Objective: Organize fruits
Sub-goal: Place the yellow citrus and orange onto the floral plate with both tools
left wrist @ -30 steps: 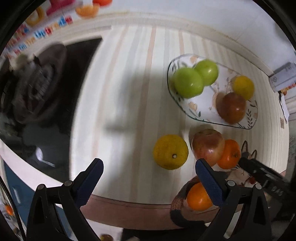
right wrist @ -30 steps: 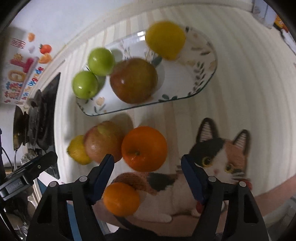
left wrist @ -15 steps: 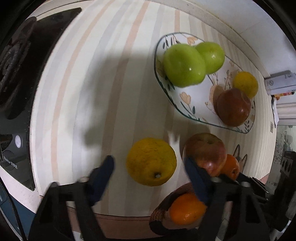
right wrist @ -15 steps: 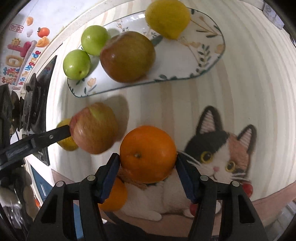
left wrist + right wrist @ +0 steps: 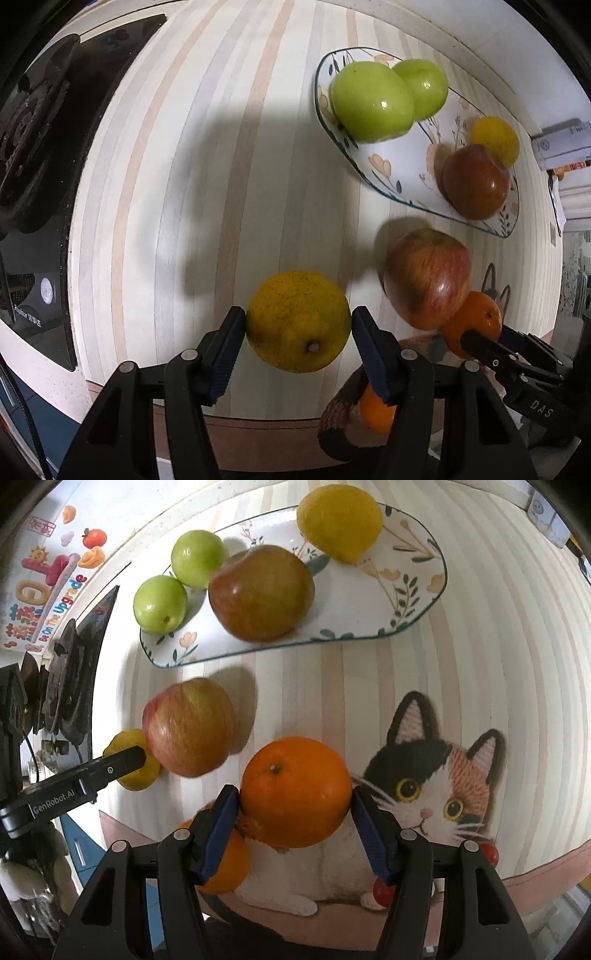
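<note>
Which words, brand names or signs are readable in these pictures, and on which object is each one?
"GenRobot.AI": on the black arm of the left tongs.
"DAS": on the black body of the right tongs.
"Be On The Upgrade": colourful wall sticker.
Small print on the black glass stove panel and white box: too blurred.

A yellow citrus (image 5: 298,326) and an orange (image 5: 295,792) sat nearest, a red-green apple (image 5: 426,277) between them. Farther off, the floral plate (image 5: 413,605) held two green apples (image 5: 371,101), a dark-red apple (image 5: 261,592) and a lemon (image 5: 339,521).
</note>
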The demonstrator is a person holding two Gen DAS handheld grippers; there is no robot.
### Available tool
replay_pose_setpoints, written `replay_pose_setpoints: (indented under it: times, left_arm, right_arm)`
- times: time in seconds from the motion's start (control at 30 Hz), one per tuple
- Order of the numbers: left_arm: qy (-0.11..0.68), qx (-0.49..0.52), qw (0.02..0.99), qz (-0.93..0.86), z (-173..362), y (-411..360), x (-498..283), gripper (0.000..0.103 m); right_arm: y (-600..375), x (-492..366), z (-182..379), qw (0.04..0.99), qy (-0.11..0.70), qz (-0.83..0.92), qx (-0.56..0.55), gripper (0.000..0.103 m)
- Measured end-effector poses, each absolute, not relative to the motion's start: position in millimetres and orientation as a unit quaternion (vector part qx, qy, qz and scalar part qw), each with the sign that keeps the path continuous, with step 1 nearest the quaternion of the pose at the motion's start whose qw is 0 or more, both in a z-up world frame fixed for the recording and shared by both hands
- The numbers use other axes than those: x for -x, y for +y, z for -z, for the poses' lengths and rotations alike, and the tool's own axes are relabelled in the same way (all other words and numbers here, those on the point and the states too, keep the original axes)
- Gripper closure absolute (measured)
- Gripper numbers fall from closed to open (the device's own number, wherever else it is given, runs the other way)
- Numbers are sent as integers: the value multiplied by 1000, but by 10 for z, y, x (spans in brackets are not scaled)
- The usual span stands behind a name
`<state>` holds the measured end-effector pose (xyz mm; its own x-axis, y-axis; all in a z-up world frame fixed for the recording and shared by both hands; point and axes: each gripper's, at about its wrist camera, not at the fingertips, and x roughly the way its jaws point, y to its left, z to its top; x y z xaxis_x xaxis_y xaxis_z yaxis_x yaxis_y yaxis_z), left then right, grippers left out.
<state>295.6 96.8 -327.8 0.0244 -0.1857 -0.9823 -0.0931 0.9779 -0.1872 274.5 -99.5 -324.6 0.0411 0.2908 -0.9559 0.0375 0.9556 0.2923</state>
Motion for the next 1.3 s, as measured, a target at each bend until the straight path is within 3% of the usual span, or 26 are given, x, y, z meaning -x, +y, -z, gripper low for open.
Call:
replay_pose_setpoints:
  times: [0.37, 0.63, 0.87, 1.3]
  left_arm:
    - [689, 93, 718, 30, 3220, 929, -2877, 47]
    - [649, 103, 749, 81, 2579, 610, -3073, 47]
    - [619, 56, 772, 130, 2098, -10, -3883, 47]
    - [686, -27, 717, 118, 2769, -554, -4785, 46]
  right_arm:
    - [-994, -2824, 3206, 715, 682, -94, -126, 39]
    - [-1263, -2910, 2815, 740, 643, -97, -174, 39]
    - [-1695, -3458, 2639, 761, 613, -58, -203, 39]
    - [-1930, -3845, 2952, 745, 636, -30, -197, 38]
